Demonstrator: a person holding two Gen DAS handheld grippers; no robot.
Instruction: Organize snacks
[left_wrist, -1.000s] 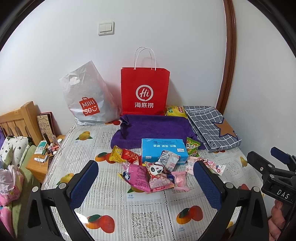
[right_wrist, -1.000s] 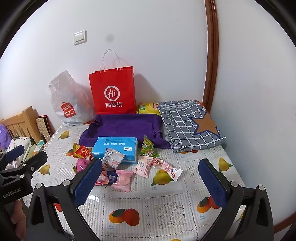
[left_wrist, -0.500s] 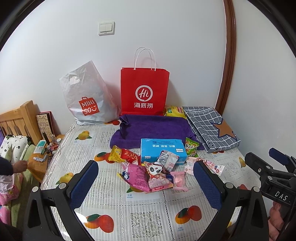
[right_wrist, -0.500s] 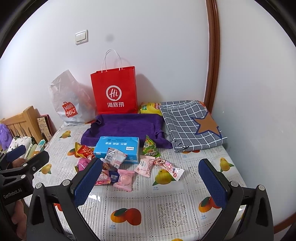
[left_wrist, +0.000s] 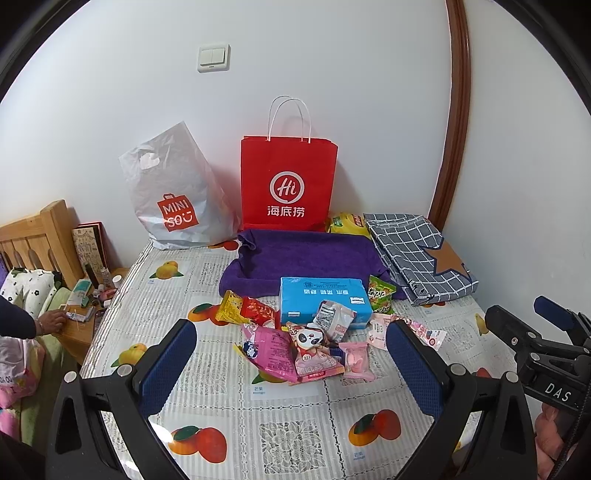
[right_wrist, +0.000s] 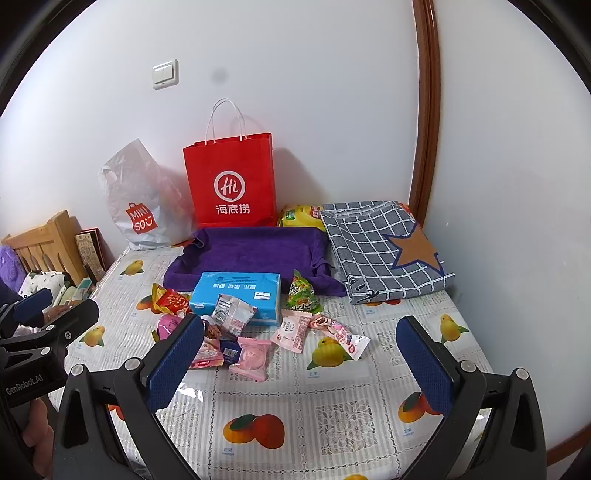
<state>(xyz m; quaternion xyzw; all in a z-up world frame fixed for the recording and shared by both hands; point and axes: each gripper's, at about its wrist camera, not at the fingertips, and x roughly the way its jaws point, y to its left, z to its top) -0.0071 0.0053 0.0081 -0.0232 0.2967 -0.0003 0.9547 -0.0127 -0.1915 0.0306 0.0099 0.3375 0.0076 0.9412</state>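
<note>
Both tongs hang wide apart and hold nothing. The left tongs (left_wrist: 291, 356) have the heap of snacks (left_wrist: 306, 343) straight ahead between the fingers on the bench (left_wrist: 288, 435); from the right tongs (right_wrist: 301, 354) it lies ahead-left. Behind, the purple tray (right_wrist: 255, 254) looks empty, and what the red bag (right_wrist: 232, 184) holds I cannot tell.

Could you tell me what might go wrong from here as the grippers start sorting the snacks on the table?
1. The snack packets overlap in one heap, so the open left gripper may pinch two at once or drag neighbours along.
2. The striped candy packet lies close to the right gripper and is thin and flat, so the pads might slide over it.
</note>
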